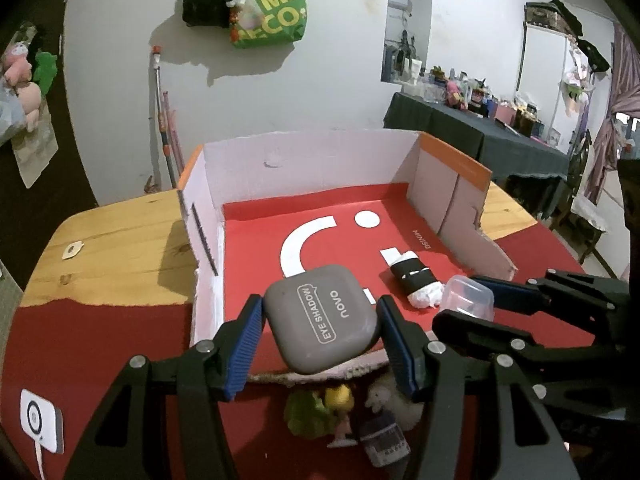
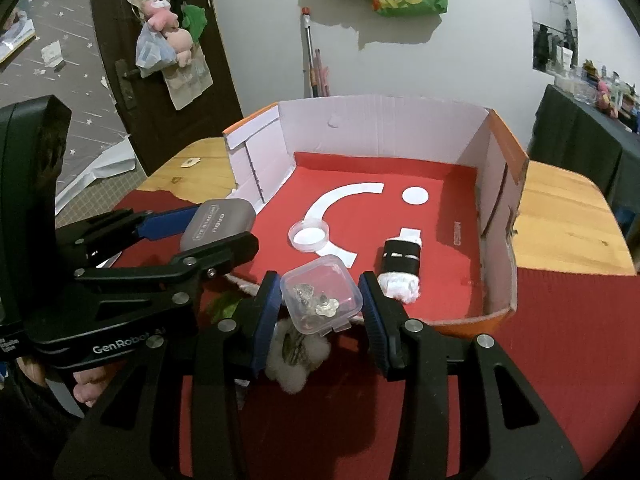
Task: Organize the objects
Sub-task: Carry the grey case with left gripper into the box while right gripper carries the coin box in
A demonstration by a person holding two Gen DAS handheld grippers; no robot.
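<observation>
Grey plastic, smooth and rounded, makes up the compact that the left gripper pinches by its two opposite sides, held above the near lip of the box; it looks stiff and light, but its curved edges and slick shell could let it slide between the blue pads, so a hold across the flat middle of the sides seems safest; the right gripper holds a small clear case from both sides, also at the box's near edge, with metal trinkets visible inside; this case appears thin-walled and likely brittle, and its hinged lid might pop under hard squeezing, so a light hold low on the body, below the lid seam, seems wise; inside the box, on its red floor, lie a black-and-white roll, soft-looking at its ends, and a clear round lid; both held items probably weigh little and should set down without bouncing if lowered close to the floor first.
</observation>
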